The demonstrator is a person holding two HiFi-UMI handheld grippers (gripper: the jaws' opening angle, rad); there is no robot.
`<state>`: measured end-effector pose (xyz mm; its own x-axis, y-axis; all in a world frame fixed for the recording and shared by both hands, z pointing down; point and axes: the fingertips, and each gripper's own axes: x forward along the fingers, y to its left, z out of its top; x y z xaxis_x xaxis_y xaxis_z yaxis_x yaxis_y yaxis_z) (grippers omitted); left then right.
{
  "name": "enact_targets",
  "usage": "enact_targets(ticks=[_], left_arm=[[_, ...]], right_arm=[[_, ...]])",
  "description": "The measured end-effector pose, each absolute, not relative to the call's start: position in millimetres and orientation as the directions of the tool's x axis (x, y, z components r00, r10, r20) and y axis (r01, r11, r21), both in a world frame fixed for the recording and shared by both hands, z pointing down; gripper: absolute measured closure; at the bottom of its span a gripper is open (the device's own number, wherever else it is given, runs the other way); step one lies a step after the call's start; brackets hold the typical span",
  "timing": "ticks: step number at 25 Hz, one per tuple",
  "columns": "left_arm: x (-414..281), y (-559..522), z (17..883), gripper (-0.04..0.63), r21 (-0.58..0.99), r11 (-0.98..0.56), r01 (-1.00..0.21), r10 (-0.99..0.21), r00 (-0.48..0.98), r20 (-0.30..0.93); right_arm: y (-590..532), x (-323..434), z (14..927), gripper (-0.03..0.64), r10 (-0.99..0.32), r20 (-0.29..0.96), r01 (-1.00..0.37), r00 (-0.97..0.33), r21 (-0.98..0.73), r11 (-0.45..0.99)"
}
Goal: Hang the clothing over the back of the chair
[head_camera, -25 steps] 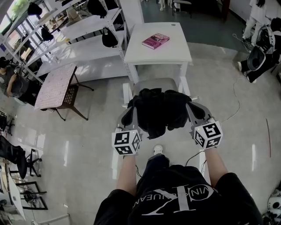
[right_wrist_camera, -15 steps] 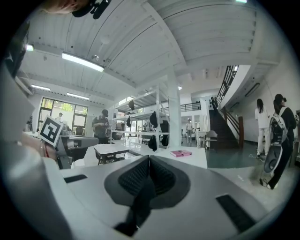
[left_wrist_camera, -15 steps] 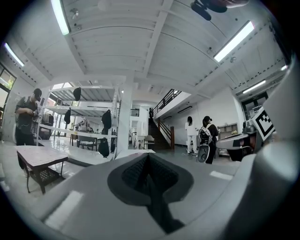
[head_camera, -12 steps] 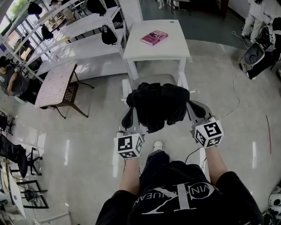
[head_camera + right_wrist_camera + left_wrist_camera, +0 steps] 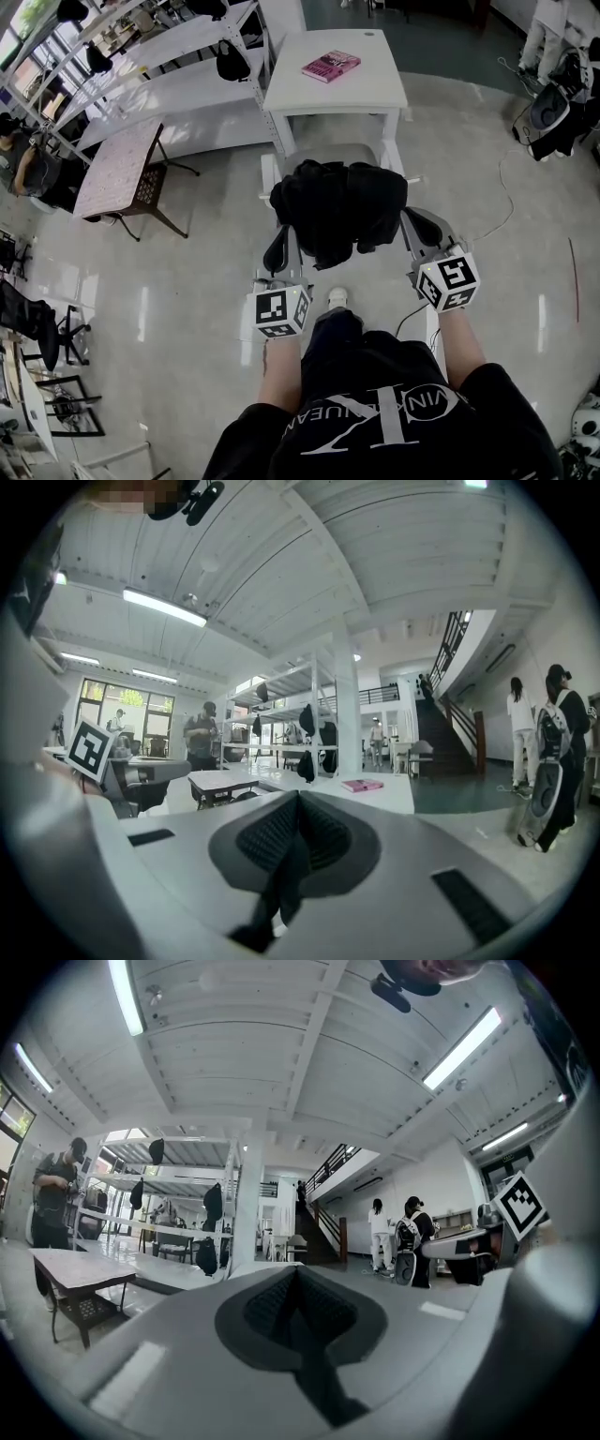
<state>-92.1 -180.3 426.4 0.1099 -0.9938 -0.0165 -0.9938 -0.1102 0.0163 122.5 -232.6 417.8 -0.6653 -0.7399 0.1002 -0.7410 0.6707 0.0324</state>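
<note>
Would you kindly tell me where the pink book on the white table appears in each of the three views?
Head view: the pink book lies on the white table, at top centre.
Left gripper view: not visible.
Right gripper view: the book lies just right of centre, on the same table.
Shared landmark: the white shelving rack hung with dark items, seen in all three views.

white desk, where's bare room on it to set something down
The white desk is bare across its near half, between the pink book and the edge facing the chair, and on either side of the book. Only the book's spot is taken. The chair is crowded: the black clothing hides most of it.
</note>
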Motion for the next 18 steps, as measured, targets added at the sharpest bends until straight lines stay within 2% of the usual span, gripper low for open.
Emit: enact_targets(ticks=[18], left_arm=[[-92.7, -171.6, 424.8, 0.583, -0.005, -0.108, -0.994, -0.994, 0.108, -0.011]], right_arm=[[-225.8, 113.8, 418.0, 0.601, -0.722, 0.092, -0.724, -0.685, 0.019, 0.689]])
